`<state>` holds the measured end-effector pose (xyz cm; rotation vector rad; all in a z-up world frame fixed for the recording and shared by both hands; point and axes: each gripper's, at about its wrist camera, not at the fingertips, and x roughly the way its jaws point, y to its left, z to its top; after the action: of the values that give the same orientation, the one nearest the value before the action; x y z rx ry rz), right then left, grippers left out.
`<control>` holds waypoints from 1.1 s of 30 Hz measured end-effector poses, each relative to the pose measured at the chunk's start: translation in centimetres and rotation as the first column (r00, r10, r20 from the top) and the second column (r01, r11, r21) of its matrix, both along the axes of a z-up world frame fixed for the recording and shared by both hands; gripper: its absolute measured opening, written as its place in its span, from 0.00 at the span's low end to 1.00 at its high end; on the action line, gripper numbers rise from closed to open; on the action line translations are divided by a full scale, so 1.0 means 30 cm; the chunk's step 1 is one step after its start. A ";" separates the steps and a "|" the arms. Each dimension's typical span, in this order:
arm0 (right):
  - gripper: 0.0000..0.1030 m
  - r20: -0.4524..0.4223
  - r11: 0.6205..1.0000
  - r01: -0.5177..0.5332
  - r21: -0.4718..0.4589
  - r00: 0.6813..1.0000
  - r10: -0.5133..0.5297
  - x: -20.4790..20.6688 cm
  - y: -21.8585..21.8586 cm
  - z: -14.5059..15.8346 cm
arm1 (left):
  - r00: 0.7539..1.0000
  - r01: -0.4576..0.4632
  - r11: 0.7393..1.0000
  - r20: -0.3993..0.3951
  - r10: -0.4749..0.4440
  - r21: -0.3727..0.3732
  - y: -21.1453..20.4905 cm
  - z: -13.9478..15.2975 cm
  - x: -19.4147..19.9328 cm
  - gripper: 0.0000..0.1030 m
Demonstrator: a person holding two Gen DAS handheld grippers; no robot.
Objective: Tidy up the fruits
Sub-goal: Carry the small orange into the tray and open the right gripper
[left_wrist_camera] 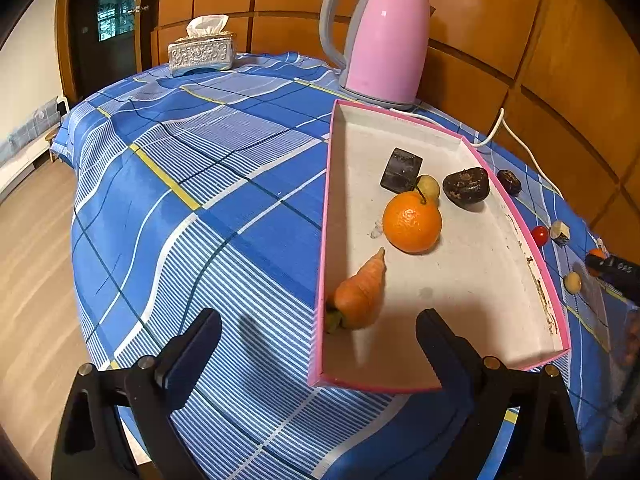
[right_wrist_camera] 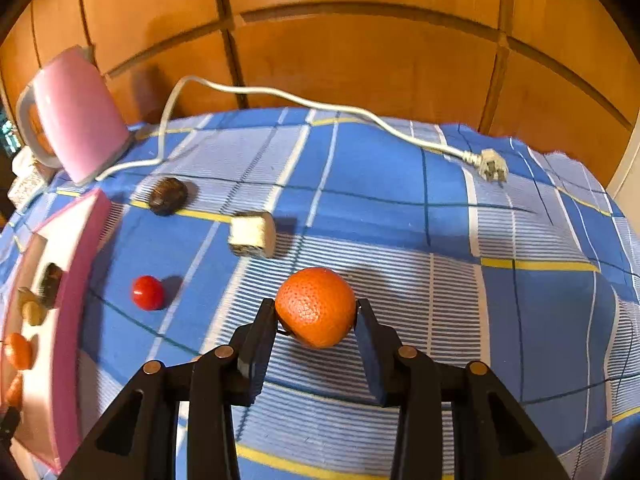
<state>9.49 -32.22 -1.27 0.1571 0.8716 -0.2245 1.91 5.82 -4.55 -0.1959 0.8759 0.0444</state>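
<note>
A pink-rimmed white tray (left_wrist_camera: 472, 320) lies on the blue plaid cloth. In it are an orange (left_wrist_camera: 412, 222), a carrot (left_wrist_camera: 360, 294), a small yellow-green fruit (left_wrist_camera: 429, 186), a dark block (left_wrist_camera: 401, 170) and a dark lumpy fruit (left_wrist_camera: 466, 186). My left gripper (left_wrist_camera: 318, 330) is open and empty, hovering over the tray's near left corner. My right gripper (right_wrist_camera: 316, 312) is shut on a second orange (right_wrist_camera: 316, 306) above the cloth, right of the tray (right_wrist_camera: 76, 280). A cherry tomato (right_wrist_camera: 148, 293), a white cube (right_wrist_camera: 252, 234) and a dark round fruit (right_wrist_camera: 168, 196) lie loose on the cloth.
A pink kettle (left_wrist_camera: 380, 40) stands behind the tray, its white cord and plug (right_wrist_camera: 494, 166) trailing across the cloth. A tissue box (left_wrist_camera: 202, 52) sits at the far left. A small tan fruit (left_wrist_camera: 573, 282) lies right of the tray. Wooden wall panels stand behind.
</note>
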 end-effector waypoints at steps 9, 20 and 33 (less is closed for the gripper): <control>0.38 0.030 0.946 -0.320 0.043 0.947 0.319 -0.031 0.232 0.131 | 1.000 -0.002 1.000 -0.010 0.002 -0.010 0.003 -0.002 0.001 0.97; 0.38 -0.054 0.809 -0.585 -0.047 0.811 0.583 0.023 0.639 0.102 | 1.000 -0.010 1.000 -0.016 0.009 -0.017 0.012 -0.011 0.000 0.97; 0.48 -0.116 0.788 -0.612 -0.071 0.789 0.603 0.086 0.749 -0.006 | 1.000 -0.019 1.000 -0.016 0.019 -0.023 0.018 -0.016 0.002 0.98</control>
<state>12.08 -9.75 -1.43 -0.2415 0.9529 0.3371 1.98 6.36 -5.01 -0.2262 0.8911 0.0534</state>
